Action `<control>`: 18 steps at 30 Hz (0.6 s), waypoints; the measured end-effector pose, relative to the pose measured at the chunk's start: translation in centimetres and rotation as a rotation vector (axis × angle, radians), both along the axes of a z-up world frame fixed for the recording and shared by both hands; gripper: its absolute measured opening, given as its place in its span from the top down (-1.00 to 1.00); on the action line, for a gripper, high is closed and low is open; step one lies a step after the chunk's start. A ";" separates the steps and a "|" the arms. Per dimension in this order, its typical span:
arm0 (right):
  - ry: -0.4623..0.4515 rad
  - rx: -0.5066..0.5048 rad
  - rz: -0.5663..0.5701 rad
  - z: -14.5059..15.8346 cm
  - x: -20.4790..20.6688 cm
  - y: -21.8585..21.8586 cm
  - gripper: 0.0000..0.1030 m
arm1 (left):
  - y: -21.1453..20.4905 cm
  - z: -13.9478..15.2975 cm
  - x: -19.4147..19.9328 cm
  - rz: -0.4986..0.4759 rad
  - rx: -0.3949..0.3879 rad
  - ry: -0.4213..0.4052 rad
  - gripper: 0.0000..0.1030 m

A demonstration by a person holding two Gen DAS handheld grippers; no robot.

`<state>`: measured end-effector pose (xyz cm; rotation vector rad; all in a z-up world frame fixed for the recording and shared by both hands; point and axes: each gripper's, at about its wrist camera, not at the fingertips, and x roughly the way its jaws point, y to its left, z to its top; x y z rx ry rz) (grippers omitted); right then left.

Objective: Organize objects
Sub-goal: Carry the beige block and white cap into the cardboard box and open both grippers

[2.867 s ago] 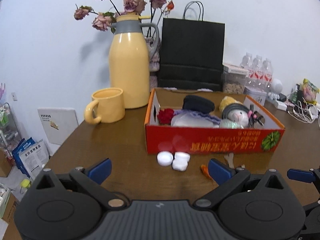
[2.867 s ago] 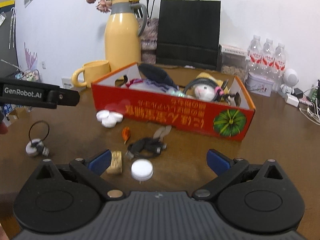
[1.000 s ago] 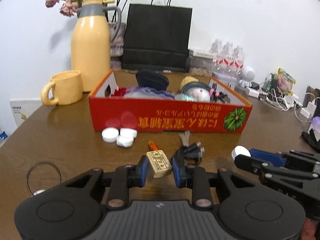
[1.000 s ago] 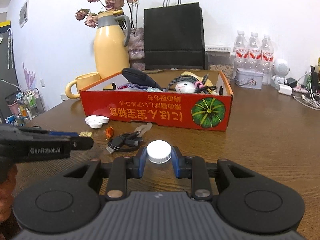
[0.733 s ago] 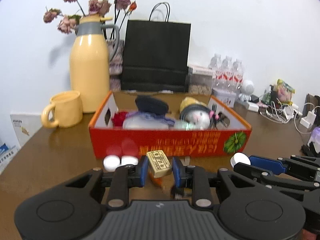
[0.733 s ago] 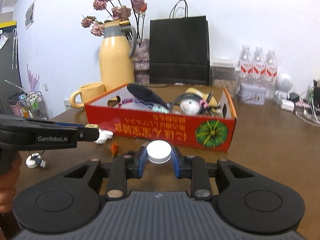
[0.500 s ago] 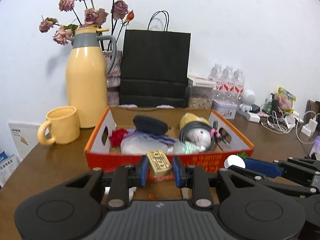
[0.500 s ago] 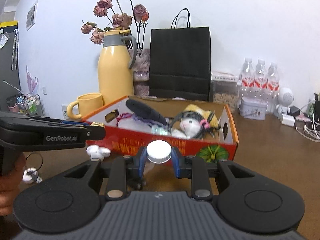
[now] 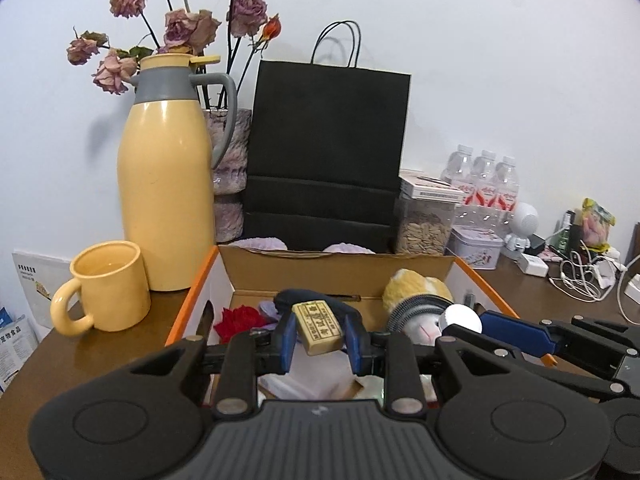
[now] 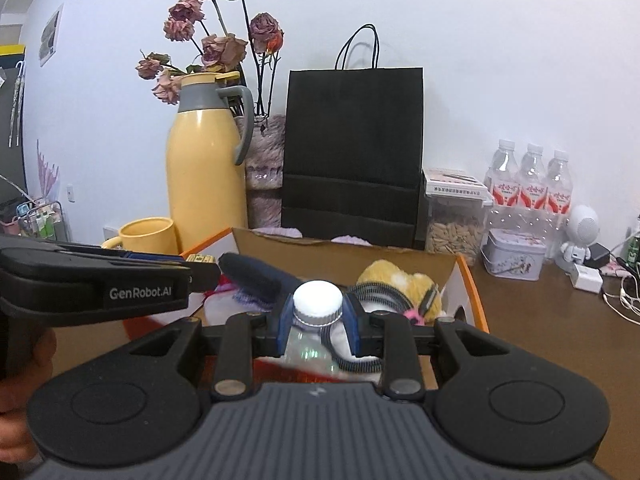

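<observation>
My left gripper (image 9: pixel 319 339) is shut on a small tan block with printed characters (image 9: pixel 318 327) and holds it above the open orange cardboard box (image 9: pixel 192 292). My right gripper (image 10: pixel 319 317) is shut on a white bottle cap (image 10: pixel 318 297), also above the box (image 10: pixel 472 288); the cap also shows in the left wrist view (image 9: pixel 460 317). The box holds a dark blue item (image 10: pixel 256 276), a red flower (image 9: pixel 236 319), a plush toy with a striped band (image 9: pixel 416 300) and a clear plastic piece (image 10: pixel 308 346). The left gripper also shows in the right wrist view (image 10: pixel 202 263).
A yellow mug (image 9: pixel 108 284) and a tall yellow thermos (image 9: pixel 166 200) stand left of the box. A black paper bag (image 9: pixel 328 160), a jar of seeds (image 9: pixel 426 220), water bottles (image 10: pixel 528 188), a tin (image 10: pixel 512 258) and chargers with cables (image 9: pixel 580 276) stand behind and to the right.
Both grippers closed on their items on the table, the left on the tan block and the right on the white cap, then lifted and moved forward over the box.
</observation>
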<state>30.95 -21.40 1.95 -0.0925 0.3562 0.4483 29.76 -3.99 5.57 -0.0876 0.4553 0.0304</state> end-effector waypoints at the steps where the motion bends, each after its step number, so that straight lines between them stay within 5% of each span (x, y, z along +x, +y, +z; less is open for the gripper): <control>1: 0.001 0.000 0.000 -0.1 0.5 0.2 0.46 | 0.2 0.0 0.5 0.003 -0.001 0.001 0.52; 18: 0.040 -0.018 -0.008 -1.4 6.6 1.7 0.47 | 3.6 0.0 5.8 0.099 0.015 0.014 0.52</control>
